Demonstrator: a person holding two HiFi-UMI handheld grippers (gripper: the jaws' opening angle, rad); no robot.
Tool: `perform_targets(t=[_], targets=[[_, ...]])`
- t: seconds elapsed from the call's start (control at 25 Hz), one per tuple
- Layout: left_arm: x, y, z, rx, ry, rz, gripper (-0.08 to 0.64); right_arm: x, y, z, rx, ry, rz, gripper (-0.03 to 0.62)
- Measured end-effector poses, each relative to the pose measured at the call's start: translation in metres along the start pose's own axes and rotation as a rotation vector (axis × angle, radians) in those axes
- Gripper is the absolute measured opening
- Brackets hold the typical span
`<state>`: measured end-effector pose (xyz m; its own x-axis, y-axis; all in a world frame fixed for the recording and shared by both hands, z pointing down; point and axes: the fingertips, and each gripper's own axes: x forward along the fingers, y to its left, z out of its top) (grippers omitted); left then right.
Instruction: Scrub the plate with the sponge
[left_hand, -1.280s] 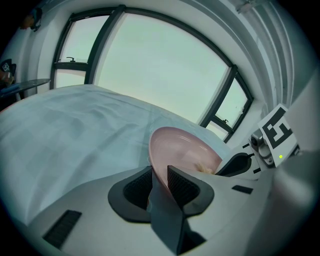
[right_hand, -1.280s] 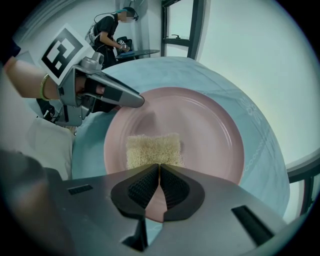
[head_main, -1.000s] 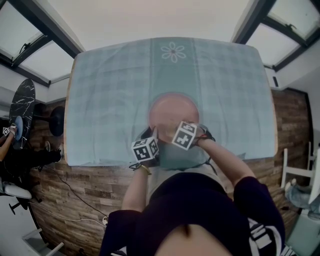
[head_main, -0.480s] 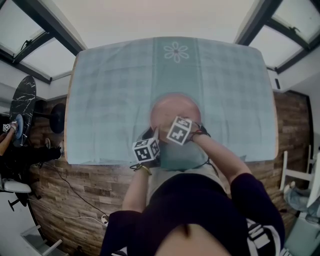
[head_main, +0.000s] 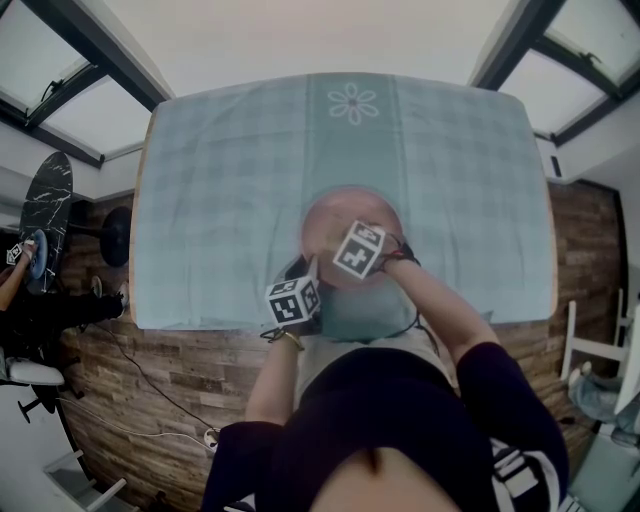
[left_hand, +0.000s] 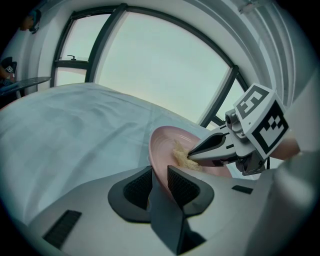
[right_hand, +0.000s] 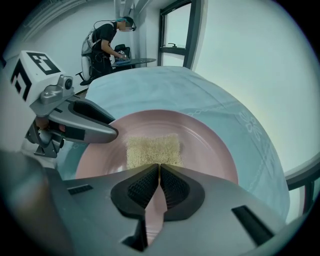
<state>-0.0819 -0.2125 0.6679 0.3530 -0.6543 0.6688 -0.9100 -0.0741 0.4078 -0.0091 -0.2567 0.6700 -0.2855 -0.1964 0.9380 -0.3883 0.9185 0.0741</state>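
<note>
the right gripper is clenched on the near edge of the beige sponge, which lies against the inside of the pink plate. the left gripper grips the plate's rim. the plate sits at the middle of the near edge of the table's pale blue checked tablecloth.

Pink round plate on pale checked cloth — beige rectangular sponge flat on its centre.

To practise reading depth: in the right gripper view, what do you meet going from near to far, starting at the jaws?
The right gripper → sponge → plate, far rim → tablecloth → person at the back.
</note>
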Motion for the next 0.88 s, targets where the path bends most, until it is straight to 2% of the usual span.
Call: perform_targets(t=[0.6,0.88], targets=[[0.001,0.0,-0.001,0.021,0.011,-0.003,0.103,-0.008,-0.024,-0.026,0.102,0.03,-0.088,0.025],[0.0,-0.001,0.0,0.105,0.011,0.015,0.104,-0.015,-0.015,-0.039,0.162,0.034,-0.086,0.025]])
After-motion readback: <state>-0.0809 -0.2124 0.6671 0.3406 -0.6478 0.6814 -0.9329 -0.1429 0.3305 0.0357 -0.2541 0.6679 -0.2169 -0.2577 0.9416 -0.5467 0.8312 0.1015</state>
